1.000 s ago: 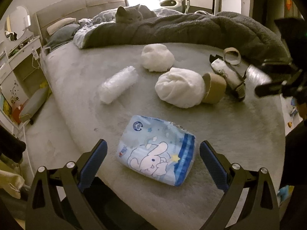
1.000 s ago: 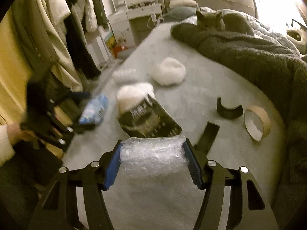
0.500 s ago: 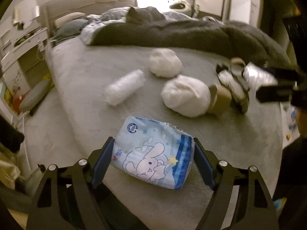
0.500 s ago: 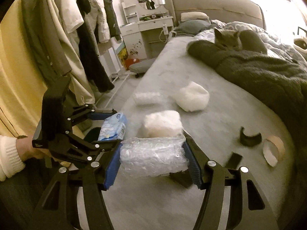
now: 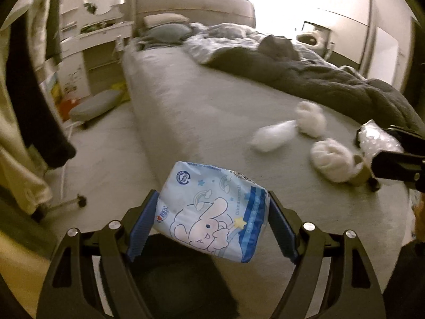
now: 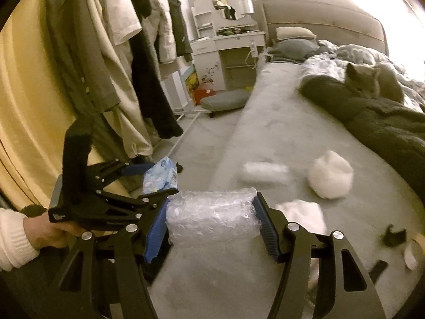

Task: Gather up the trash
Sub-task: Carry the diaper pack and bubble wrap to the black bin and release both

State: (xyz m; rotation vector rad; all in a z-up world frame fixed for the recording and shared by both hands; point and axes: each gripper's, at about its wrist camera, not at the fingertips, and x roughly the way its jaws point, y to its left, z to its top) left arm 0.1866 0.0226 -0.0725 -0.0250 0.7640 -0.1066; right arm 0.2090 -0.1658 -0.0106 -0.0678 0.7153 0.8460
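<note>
My left gripper is shut on a blue tissue packet with a cartoon rabbit and holds it in the air past the bed's near corner, above a dark bin. The packet also shows in the right wrist view. My right gripper is shut on a roll of bubble wrap, held above the bed's edge; the roll shows in the left wrist view. On the grey bed lie two white wads and a white roll.
A grey cat lies on a dark blanket at the bed's far side. Clothes hang on a rack at the left. A white dresser and a low grey stool stand beyond. Tape rolls and dark scraps lie at the bed's right.
My left gripper closed on the blue packet, lifted it off the bed and swung left. My right gripper carried the bubble wrap left toward the left gripper.
</note>
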